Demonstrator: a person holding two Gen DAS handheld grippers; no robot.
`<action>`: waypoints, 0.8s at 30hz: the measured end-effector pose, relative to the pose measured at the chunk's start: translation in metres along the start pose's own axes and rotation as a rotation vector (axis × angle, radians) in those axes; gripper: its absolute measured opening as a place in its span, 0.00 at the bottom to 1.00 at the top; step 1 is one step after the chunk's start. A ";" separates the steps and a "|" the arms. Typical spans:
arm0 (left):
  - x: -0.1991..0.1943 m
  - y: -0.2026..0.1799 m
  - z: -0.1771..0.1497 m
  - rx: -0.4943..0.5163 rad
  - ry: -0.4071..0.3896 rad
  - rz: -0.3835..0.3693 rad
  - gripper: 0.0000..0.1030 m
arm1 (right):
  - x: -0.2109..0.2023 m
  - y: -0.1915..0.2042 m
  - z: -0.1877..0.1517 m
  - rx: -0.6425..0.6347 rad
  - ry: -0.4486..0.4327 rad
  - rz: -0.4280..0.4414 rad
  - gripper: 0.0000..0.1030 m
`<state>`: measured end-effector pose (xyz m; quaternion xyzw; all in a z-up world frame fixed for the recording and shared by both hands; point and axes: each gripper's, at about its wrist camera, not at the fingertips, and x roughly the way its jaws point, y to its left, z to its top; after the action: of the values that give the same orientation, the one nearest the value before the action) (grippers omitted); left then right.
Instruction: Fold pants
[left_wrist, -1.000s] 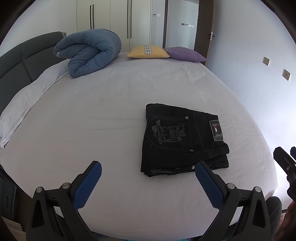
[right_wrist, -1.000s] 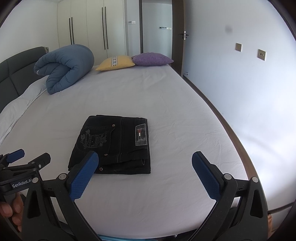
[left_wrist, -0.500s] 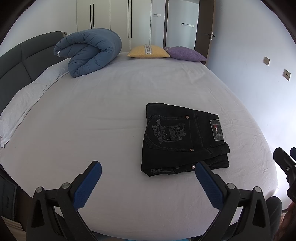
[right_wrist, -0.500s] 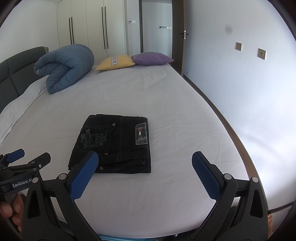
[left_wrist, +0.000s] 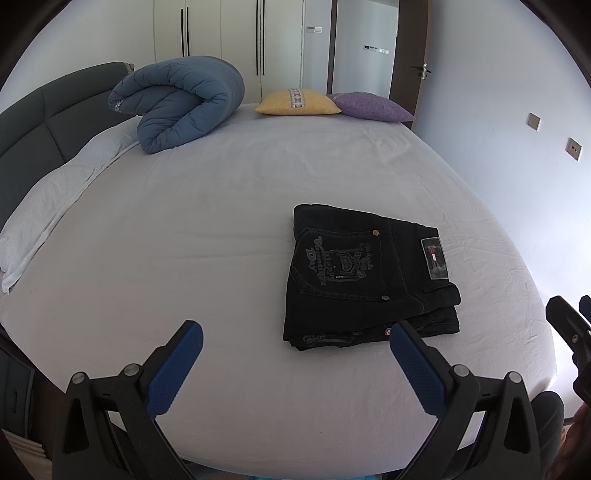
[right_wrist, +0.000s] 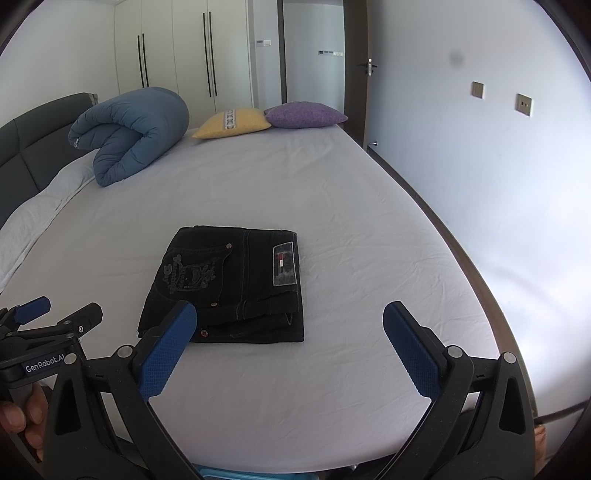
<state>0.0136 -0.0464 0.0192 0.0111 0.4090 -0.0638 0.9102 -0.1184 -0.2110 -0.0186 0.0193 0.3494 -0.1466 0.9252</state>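
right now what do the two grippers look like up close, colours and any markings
Both match: black plastic frames with silver rivets and two long fingers faced with blue, finely textured pads. The left gripper shows this in its own view, the right gripper likewise. In the right wrist view the left one's body carries white GenRobot.AI lettering, partly cut off. No cables show; no sleeve is visible.

Both grippers have black frames with silver screws and textured blue fingers; one reads "GenRobot.AI" at lower left.
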 end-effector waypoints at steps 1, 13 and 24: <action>0.000 0.000 -0.001 -0.001 0.001 -0.001 1.00 | 0.000 0.001 -0.001 -0.001 0.000 0.000 1.00; 0.001 -0.001 -0.004 -0.006 0.008 -0.004 1.00 | -0.002 0.003 -0.004 0.001 0.003 0.005 1.00; 0.002 0.002 -0.004 -0.026 -0.001 0.008 1.00 | -0.001 0.003 -0.006 0.003 0.005 0.011 1.00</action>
<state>0.0117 -0.0443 0.0149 0.0011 0.4093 -0.0549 0.9107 -0.1225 -0.2071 -0.0226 0.0231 0.3515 -0.1419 0.9251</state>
